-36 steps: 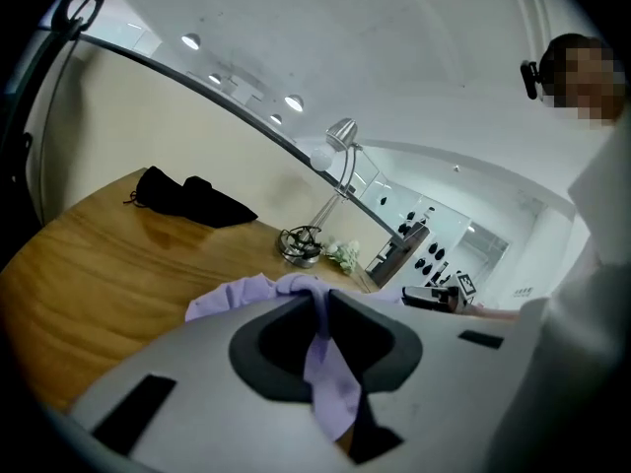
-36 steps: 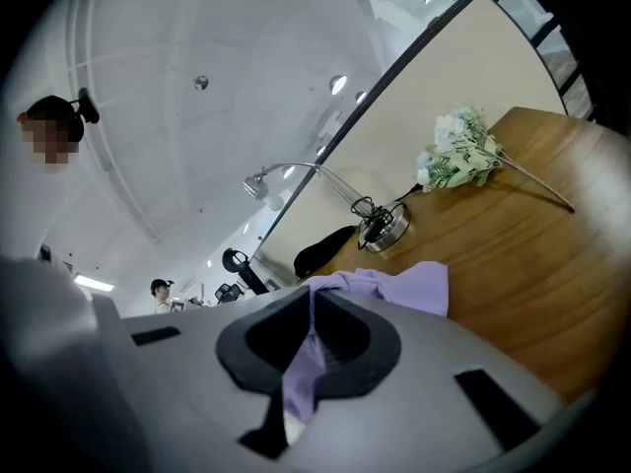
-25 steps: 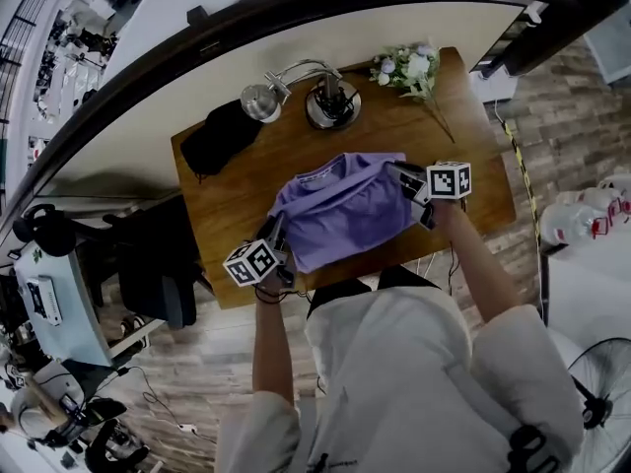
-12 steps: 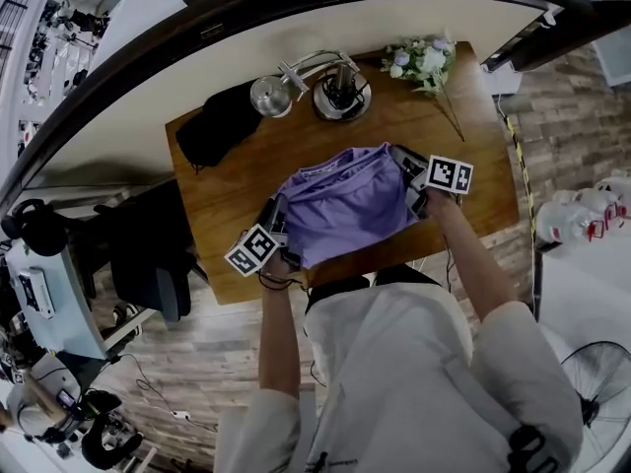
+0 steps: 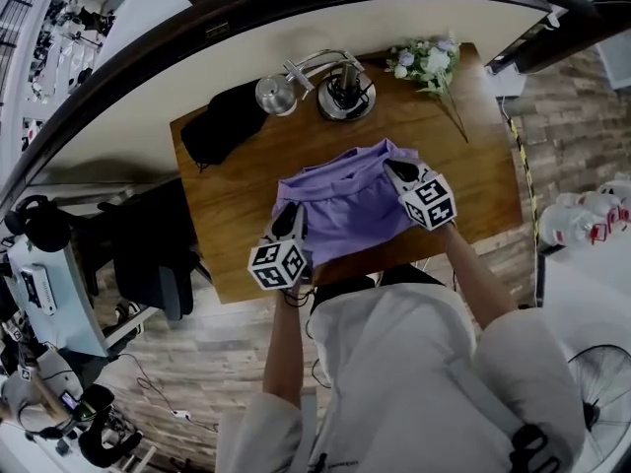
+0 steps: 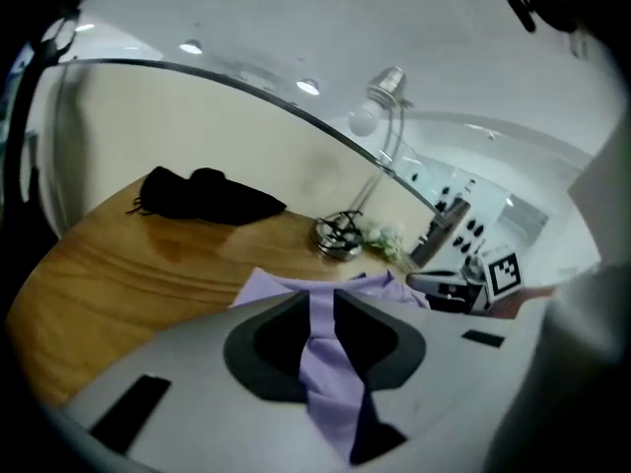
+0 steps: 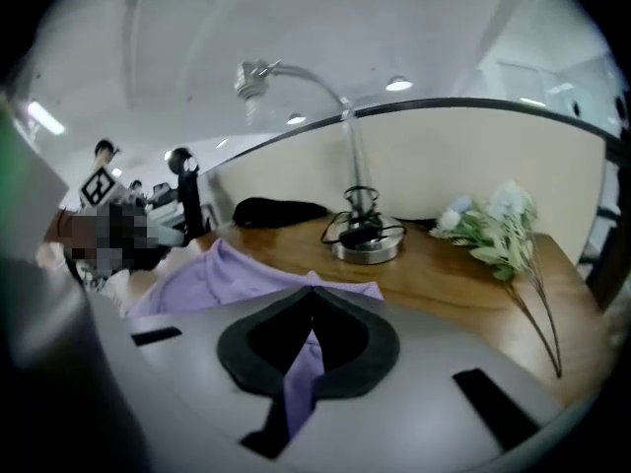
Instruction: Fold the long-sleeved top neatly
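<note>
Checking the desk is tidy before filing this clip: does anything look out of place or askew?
The flowers lie loose at the far right corner of the table, with no vase. A black cloth sits bunched at the far left. The top is rumpled, mid-fold.

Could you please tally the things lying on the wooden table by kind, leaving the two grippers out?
Purple top: 1
Black cloth: 1
Desk lamp: 1
Flower bunch: 1
Total: 4

Wooden table — plank floor, perhaps laminate
</note>
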